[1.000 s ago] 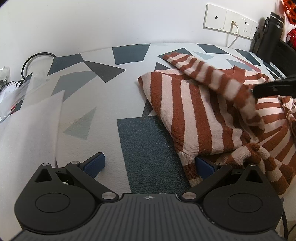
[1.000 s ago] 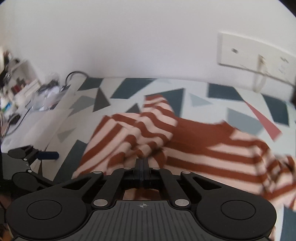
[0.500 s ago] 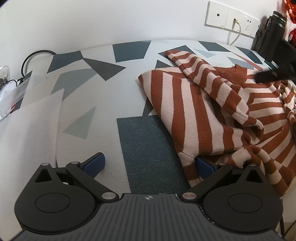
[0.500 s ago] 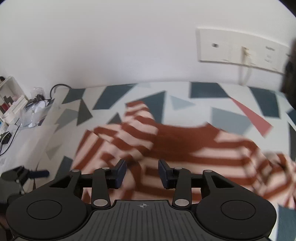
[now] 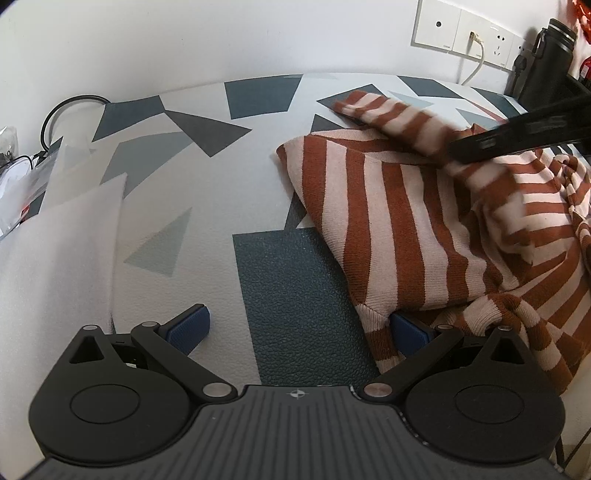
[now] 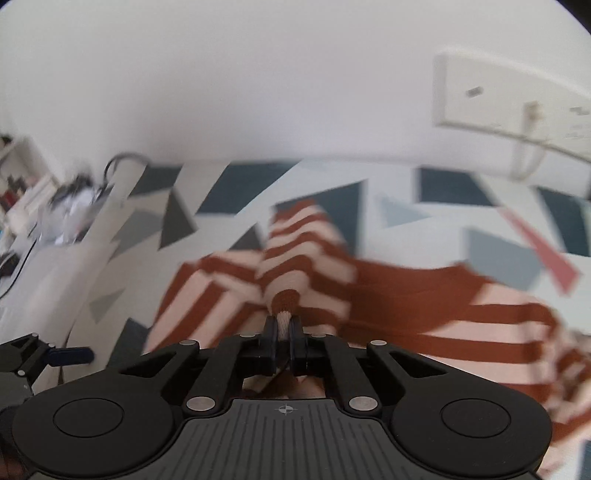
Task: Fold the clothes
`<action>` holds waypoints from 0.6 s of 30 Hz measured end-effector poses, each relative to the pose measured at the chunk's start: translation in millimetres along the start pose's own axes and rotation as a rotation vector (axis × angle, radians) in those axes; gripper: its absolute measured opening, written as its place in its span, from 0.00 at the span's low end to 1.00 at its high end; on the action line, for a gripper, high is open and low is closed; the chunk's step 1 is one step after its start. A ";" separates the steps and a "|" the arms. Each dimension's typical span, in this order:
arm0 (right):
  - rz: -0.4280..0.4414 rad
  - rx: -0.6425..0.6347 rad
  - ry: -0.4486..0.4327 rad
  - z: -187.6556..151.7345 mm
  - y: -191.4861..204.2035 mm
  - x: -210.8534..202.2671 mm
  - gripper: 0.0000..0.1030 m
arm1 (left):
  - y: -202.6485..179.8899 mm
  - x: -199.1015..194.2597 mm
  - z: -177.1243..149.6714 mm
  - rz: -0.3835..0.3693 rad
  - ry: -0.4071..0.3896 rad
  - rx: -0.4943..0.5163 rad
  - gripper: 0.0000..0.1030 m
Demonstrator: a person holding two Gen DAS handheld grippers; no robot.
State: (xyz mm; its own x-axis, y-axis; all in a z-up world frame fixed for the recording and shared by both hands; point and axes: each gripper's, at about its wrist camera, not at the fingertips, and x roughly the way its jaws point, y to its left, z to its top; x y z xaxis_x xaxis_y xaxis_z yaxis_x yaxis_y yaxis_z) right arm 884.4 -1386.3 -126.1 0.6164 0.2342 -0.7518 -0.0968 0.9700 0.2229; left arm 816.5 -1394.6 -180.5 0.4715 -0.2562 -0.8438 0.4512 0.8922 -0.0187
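Note:
A rust and cream striped sweater (image 5: 388,221) lies crumpled on the patterned table cover (image 5: 288,280). My right gripper (image 6: 283,328) has its jaws closing tight on the cuff (image 6: 286,301) of the sweater's sleeve (image 6: 295,258), with the pads pressing the knit. From the left wrist view it shows as a blurred black bar (image 5: 517,136) over the sleeve (image 5: 406,118). My left gripper (image 5: 299,328) rests open at the sweater's near corner. Its right blue pad (image 5: 408,332) is tucked under the hem and its left pad (image 5: 188,326) lies on bare cover.
Wall sockets with a white plug (image 5: 458,29) and a black flask (image 5: 546,62) stand at the far right. A cable loop (image 5: 70,110), plastic bags and a white foam sheet (image 5: 55,258) occupy the left side. Shelves with clutter (image 6: 22,184) lie beyond.
The right gripper let the sleeve go, opened, drew back, then shut again on the sleeve's cuff. The sleeve dropped onto the sweater and is held up again. The left gripper stayed still.

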 end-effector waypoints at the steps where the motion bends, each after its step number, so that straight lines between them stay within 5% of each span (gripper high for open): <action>1: -0.014 0.021 -0.024 -4.1 -10.0 -11.4 0.05 | 0.1 0.0 -0.2 0.000 -0.001 0.000 1.00; 4: -0.062 0.100 -0.047 -22.1 -43.3 -38.2 0.05 | 0.3 -0.2 -1.4 0.000 -0.007 -0.001 1.00; 10: -0.086 0.290 0.058 -71.2 -104.6 -56.3 0.08 | 0.9 0.0 -2.0 0.001 -0.007 -0.002 1.00; 13: -0.129 0.320 0.056 -77.4 -109.6 -63.5 0.27 | 0.6 -0.2 -1.8 0.003 -0.004 -0.003 1.00; 18: -0.169 0.267 -0.022 -58.9 -102.2 -72.1 0.30 | 0.2 -0.4 -1.7 0.004 -0.005 -0.003 1.00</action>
State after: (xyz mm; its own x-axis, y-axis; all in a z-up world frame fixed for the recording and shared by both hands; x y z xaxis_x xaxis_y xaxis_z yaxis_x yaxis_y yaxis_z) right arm 803.9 -1498.6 -131.2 0.6231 0.0673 -0.7792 0.2147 0.9433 0.2532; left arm 815.2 -1393.7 -181.0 0.4771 -0.2547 -0.8411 0.4475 0.8941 -0.0169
